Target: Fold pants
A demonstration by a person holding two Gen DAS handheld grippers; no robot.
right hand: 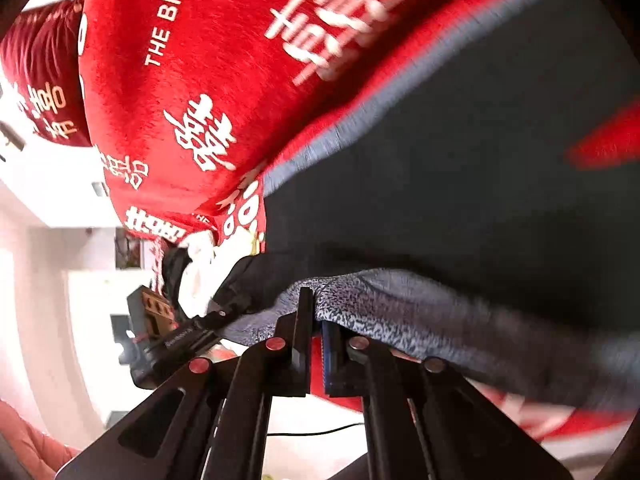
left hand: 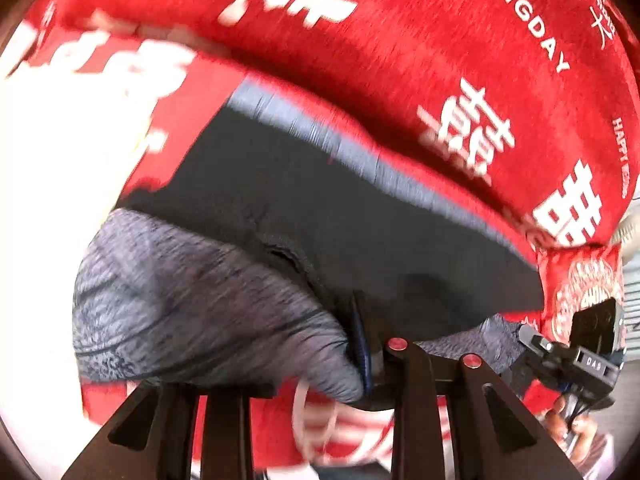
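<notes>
**Both grippers lift one edge of the pants off the red bedspread**

The pants [left hand: 360, 216] lie partly spread on a red bedspread [left hand: 460, 60] printed with white characters. They are dark, with a lighter grey mottled side that shows where the cloth is turned up.

The left gripper [left hand: 370, 344] has its jaws drawn narrow on a bunched grey edge of the pants, with cloth pinched between the pads. The right gripper [right hand: 316, 320] does the same: its jaws are almost together, and the grey edge [right hand: 400, 304] drapes across and between them. In the left wrist view the right gripper [left hand: 576, 344] sits at the far right, along the same raised edge, with a hand [left hand: 568, 428] just below it.

The fold looks to be in an early or middle stage. The edge is gripped at two points and raised clear of the bedspread, while the dark main part of the pants rests flat behind it. What seems left is to carry the held edge over the flat part, lay it down evenly and release. Whether any fold is already finished cannot be told from these blurred views.
</notes>
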